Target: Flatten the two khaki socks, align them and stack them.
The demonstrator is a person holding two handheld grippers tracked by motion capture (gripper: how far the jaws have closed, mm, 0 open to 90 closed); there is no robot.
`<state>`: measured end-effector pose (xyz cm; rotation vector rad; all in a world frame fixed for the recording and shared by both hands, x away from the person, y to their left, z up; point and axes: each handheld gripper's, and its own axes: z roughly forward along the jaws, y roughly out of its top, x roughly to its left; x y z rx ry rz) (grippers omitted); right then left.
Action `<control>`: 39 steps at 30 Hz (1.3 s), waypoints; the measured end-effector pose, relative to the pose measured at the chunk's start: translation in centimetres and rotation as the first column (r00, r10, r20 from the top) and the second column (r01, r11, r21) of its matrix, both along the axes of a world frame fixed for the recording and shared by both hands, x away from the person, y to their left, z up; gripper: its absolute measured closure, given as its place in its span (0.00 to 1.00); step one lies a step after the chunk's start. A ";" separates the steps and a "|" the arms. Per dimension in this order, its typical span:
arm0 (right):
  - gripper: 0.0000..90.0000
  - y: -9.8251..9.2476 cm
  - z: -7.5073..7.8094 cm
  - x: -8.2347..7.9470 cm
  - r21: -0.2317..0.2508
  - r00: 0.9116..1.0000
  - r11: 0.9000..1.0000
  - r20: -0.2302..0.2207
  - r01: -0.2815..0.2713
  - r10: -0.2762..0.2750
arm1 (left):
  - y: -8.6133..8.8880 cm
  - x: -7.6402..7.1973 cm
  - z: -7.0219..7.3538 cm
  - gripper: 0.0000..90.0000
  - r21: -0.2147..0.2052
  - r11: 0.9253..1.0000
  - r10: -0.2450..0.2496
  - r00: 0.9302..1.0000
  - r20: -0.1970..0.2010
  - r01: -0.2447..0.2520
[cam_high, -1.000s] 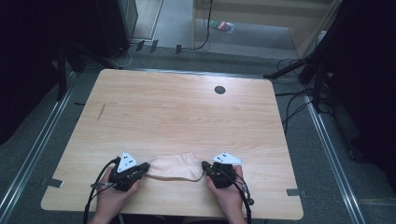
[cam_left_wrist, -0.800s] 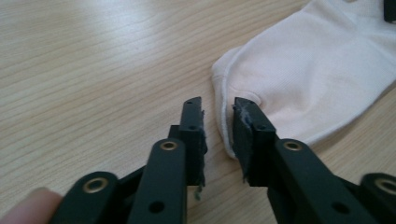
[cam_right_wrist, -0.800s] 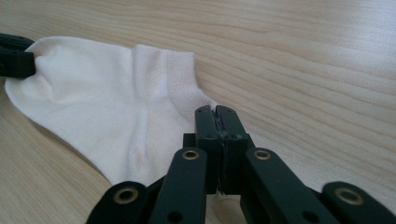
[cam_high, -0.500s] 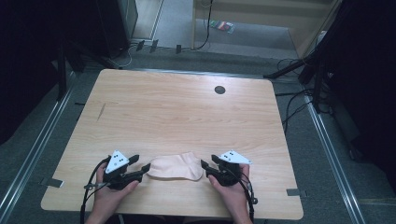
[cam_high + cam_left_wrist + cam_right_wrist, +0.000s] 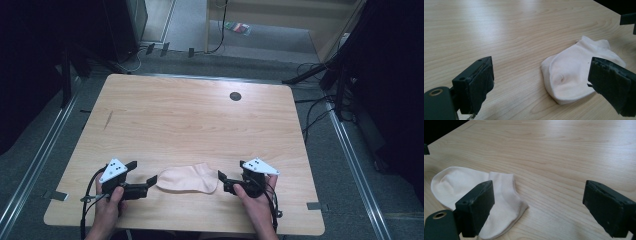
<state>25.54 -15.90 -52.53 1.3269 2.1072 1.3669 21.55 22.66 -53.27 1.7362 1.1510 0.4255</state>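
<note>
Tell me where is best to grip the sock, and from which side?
Probably the cuff end of the sock, coming level from the right with the right claw: it lies flat, and that thin open edge faces the claw.

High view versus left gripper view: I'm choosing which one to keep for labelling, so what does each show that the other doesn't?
The high view alone takes in the whole table, its dark round hole, both hands, the right gripper and the floor cables. The left gripper view alone gives the worn pads close up, and creases in the sock. Both show the pale sock lying flat, free of the open left gripper.
</note>
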 end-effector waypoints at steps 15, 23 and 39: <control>0.11 -3.1 0.6 0.3 0.038 0.998 0.997 0.003 0.070 -0.070 | 2.5 0.1 0.2 0.08 0.020 0.996 0.088 0.996 0.009 -0.089; 0.11 -5.0 0.7 0.1 0.037 0.994 0.994 0.014 0.106 -0.107 | 4.5 -0.1 0.2 0.08 0.036 0.990 0.134 0.991 0.016 -0.134; 0.12 -10.2 -0.4 -1.0 0.015 0.981 0.981 0.000 0.194 -0.194 | 8.2 -1.4 -0.7 0.08 0.076 0.978 0.196 0.981 0.006 -0.196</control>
